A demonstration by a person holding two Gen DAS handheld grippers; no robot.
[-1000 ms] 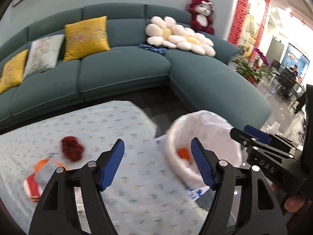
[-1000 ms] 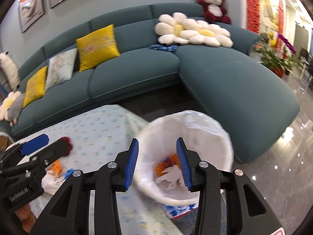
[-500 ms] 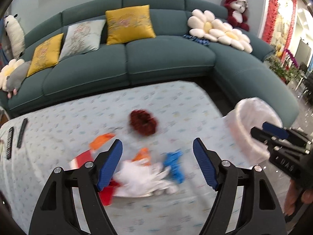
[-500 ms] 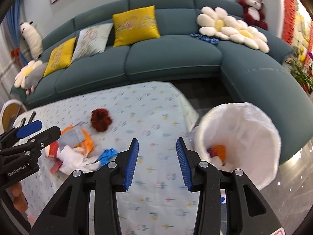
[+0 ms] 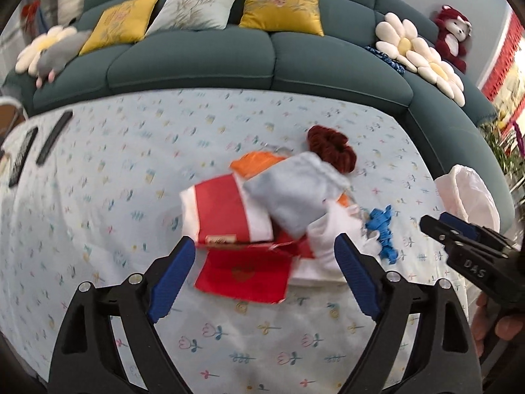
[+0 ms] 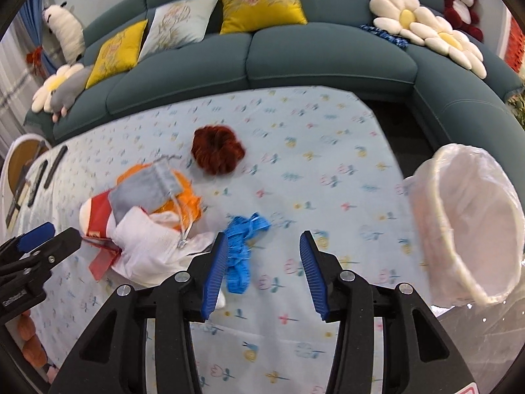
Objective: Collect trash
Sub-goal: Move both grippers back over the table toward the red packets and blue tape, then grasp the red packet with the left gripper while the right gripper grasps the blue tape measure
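Step in hand: reaching for the next pieces of trash, judging by both tools aimed at the pile with nothing held.
Left gripper [image 5: 264, 261]: jaws wide apart and empty, hovering over the near edge of the pile, above the red packet [image 5: 242, 269].
Right gripper [image 6: 264, 264]: jaws apart and empty, just right of the blue strip [image 6: 242, 246], whose near end lies by the left finger.
Trash pile: red-and-white wrapper [image 5: 223, 210], grey-blue pouch [image 5: 295, 193], orange scrap [image 5: 254, 162] and white tissue [image 6: 147, 246] overlap mid-table on the floral tablecloth [image 5: 115, 164]; a dark red scrunchie [image 6: 216, 152] sits apart, farther back.
Bin [image 6: 466, 223]: white-lined basket off the table's right edge, tilted toward the camera.
Next move: probably lower one tool, straddle a single loose piece, close, then carry it right to the bin.
Care: overlapping pieces may lift together.
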